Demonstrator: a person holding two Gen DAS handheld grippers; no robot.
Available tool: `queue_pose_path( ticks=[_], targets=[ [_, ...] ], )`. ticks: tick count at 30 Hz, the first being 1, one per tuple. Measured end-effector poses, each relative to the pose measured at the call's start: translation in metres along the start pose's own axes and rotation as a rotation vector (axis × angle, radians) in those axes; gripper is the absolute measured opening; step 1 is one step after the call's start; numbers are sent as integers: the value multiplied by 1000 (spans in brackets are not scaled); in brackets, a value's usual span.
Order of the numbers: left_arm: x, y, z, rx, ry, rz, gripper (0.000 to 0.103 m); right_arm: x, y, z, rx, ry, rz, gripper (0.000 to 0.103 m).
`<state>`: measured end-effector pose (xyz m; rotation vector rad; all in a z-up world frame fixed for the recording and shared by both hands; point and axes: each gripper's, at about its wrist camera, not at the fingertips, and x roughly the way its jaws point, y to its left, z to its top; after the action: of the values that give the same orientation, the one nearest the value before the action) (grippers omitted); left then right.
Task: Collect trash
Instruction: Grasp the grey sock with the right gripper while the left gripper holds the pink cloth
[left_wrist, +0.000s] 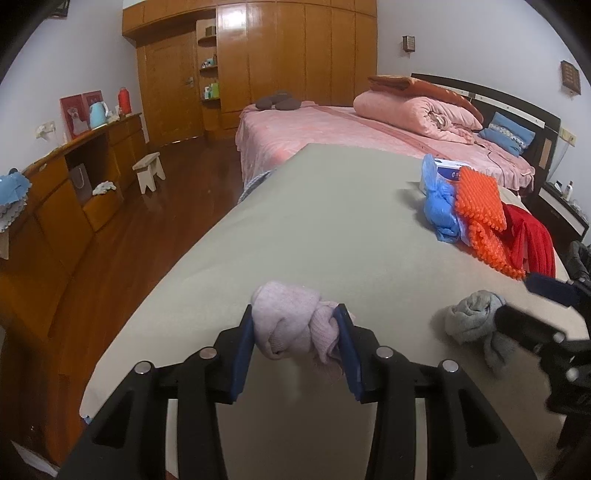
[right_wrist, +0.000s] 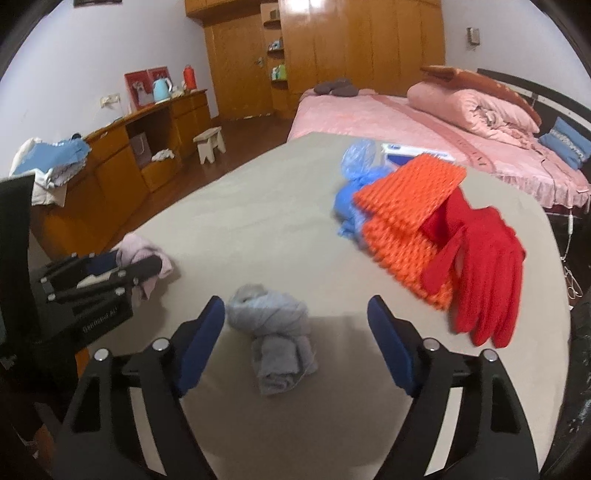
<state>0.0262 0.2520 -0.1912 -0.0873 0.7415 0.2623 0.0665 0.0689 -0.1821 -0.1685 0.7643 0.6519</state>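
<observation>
The box (left_wrist: 445, 168) ahead and right of the left gripper (left_wrist: 295, 325) is largely covered by the blue bag (left_wrist: 437, 206) and orange mat (left_wrist: 480, 199); its print is unreadable. The right gripper (left_wrist: 517, 299) is blurred and cut by the frame edge. Shelf items (left_wrist: 210, 90) on the wardrobe are too small to identify.

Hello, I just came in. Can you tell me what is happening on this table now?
A person works with two hand-held claws over a grey table. The left claw is shut on a knotted pink sock. The right claw is open, with a knotted grey sock lying between its fingers, not yet gripped. An orange spiky mat, a red glove and a blue plastic bag lie further back.
</observation>
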Motion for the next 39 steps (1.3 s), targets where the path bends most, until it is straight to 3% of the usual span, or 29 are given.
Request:
queue_pose_path(
  ticks=[2,6,10,12,14,20,24,25,27,29,34,36,39],
  targets=[
    [-1,0,-1,1,0,1,42,4,2,-2,-5,19,17,67],
    [-2,0,-1,0,2,-1,42,8,4,-7,4,50,96,41],
    [-4,-2,0,6,-4,-3,42,1,2,-5,8,39,106,32],
    [-7,-5,4,9,-14,-7,42,-5,-4,-3,22,27,106,14],
    [-9,-9,9,10,-26,-16,42,-12,-10,0,37,9,92,9],
    [-11,-27,18,30,-40,-44,42,-13,-26,4,73,6,62,15],
    [-9,-26,14,29,-28,-37,42,-14,-24,4,72,0,78,48],
    [-9,-24,12,27,-26,-32,42,-15,-22,4,66,-2,83,49],
    [-9,-18,8,19,-21,-17,42,-12,-16,5,52,3,89,62],
    [-8,-11,6,14,-17,-8,42,-7,-11,5,43,14,91,66],
    [-8,-4,2,4,-9,1,42,16,-7,0,27,74,87,64],
    [-7,-4,2,3,-10,-2,42,21,-9,2,34,86,141,45],
    [-7,-5,3,6,-10,-9,42,17,-6,4,16,82,149,39]
  ],
)
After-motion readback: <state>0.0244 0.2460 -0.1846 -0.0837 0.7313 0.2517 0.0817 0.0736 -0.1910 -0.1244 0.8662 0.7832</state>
